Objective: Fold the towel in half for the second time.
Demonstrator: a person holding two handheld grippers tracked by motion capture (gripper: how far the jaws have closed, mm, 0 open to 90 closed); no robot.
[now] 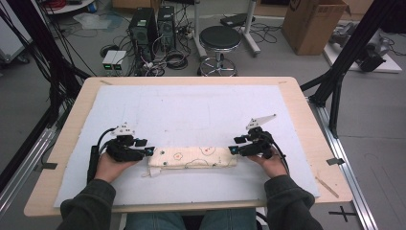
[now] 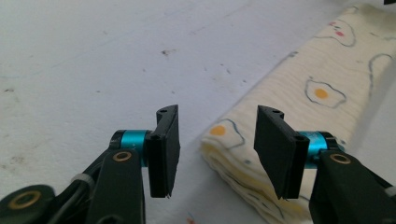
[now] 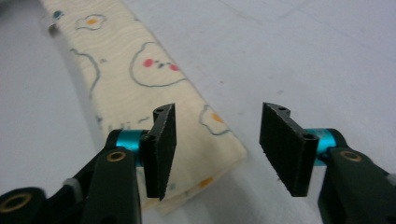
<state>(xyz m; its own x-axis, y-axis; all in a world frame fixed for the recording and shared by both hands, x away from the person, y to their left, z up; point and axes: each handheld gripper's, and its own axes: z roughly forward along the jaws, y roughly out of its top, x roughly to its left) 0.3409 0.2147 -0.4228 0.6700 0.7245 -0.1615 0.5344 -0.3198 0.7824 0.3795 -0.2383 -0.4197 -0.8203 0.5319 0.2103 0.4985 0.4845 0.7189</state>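
So there's a folded cream cloth point(image 1: 193, 157) with little fried-egg and face doodles lying as a long narrow strip near the front of the counter point(image 1: 297, 103), on top of a big white mat point(image 1: 191, 110). A person holds a gripper at each end of it: the left gripper point(image 1: 150, 151) sits right at the strip's left end and the right gripper point(image 1: 233, 149) right at its right end. From the high view I can't really tell whether the tips touch the fabric, they're just too small there. The gripper views help: in the left gripper view the jaws are spread wide with nothing between them point(image 2: 217, 147), and the folded end of the cloth point(image 2: 299, 107) lies just past them, partly hidden behind the right-hand jaw. You can see the stacked layers at that end, though the lower edge is cut off by the frame. In the right gripper view the jaws are also spread apart and empty point(image 3: 217, 147), with the cloth's end point(image 3: 154, 88) running under and behind the left-hand jaw, the far end going blurry. Both sleeves are cut off at the bottom of the high view. Behind the counter there's a black stool point(image 1: 219, 40), a couple of computer towers point(image 1: 152, 26) and a cardboard box point(image 1: 313, 21) on the floor.
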